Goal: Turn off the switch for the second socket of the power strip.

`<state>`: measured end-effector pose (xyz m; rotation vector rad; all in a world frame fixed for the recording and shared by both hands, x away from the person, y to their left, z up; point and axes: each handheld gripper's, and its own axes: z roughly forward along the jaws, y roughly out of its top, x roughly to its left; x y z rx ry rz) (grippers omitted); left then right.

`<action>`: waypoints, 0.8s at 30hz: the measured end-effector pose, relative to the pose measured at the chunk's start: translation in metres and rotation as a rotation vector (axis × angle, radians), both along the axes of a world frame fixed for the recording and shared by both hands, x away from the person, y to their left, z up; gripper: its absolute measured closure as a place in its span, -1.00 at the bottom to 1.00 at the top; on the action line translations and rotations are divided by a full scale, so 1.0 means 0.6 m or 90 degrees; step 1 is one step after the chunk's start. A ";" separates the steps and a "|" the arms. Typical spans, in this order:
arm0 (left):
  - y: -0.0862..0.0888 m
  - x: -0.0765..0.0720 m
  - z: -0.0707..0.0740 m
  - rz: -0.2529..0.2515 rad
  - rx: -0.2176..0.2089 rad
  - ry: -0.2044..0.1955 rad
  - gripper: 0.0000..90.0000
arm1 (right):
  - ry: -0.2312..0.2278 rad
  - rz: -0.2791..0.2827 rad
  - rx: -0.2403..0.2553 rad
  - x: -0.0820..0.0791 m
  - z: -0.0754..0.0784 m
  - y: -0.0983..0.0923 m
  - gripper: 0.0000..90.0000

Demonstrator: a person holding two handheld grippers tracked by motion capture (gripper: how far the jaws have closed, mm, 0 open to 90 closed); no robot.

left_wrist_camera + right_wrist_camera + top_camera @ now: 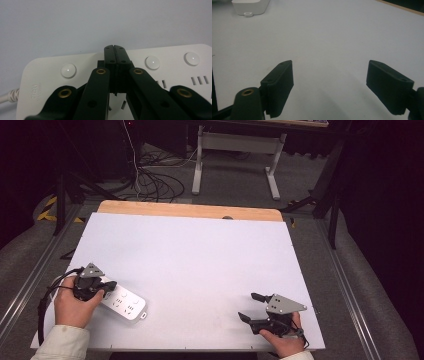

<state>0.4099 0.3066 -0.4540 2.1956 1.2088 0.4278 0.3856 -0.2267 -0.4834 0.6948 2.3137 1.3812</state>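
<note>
The left gripper (111, 284), held in the person's left hand (74, 304), has its two black jaws pressed together with nothing between them. Their joined tips hang over the top face of a flat white plastic power strip with rounded corners (125, 304), at its near-left end; whether the tips touch the plastic cannot be told. In the left gripper view the closed jaws (115, 53) sit midway between two of the strip's (47, 82) round white buttons.

One power strip is on the table. Three round white buttons show in the left gripper view — one to the left of the jaws (68, 70) and two to the right (152, 62) — with groups of narrow socket slots below them. Pale embossed lettering near the strip's cable end reads "deli" (35, 90), turned sideways; a smaller line beside it is too faint to read. A white ribbed cable collar (11, 96) leaves that same end.

The strip lies at the near-left of the pale grey table mat (200, 255), running diagonally toward the table's middle. A light wooden table edge (190, 210) shows beyond the mat's far side.

The right gripper (251, 306), in the person's right hand (282, 340), rests at the near-right of the mat, well apart from the strip. Its jaws stand wide open — empty, with bare mat between the two black pads (279, 85). In the right gripper view the strip's far end (250, 7) shows at the top left.
</note>
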 end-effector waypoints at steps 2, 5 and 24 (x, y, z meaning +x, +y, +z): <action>-0.001 0.000 0.000 0.003 0.000 -0.002 1.00 | 0.000 0.000 0.000 0.000 0.000 0.000 -0.50; -0.001 -0.001 0.000 -0.001 0.005 -0.004 1.00 | 0.001 0.000 -0.002 0.000 0.000 0.000 -0.50; -0.001 0.000 -0.004 -0.007 -0.010 -0.007 1.00 | -0.001 0.001 -0.001 -0.001 0.000 0.000 -0.50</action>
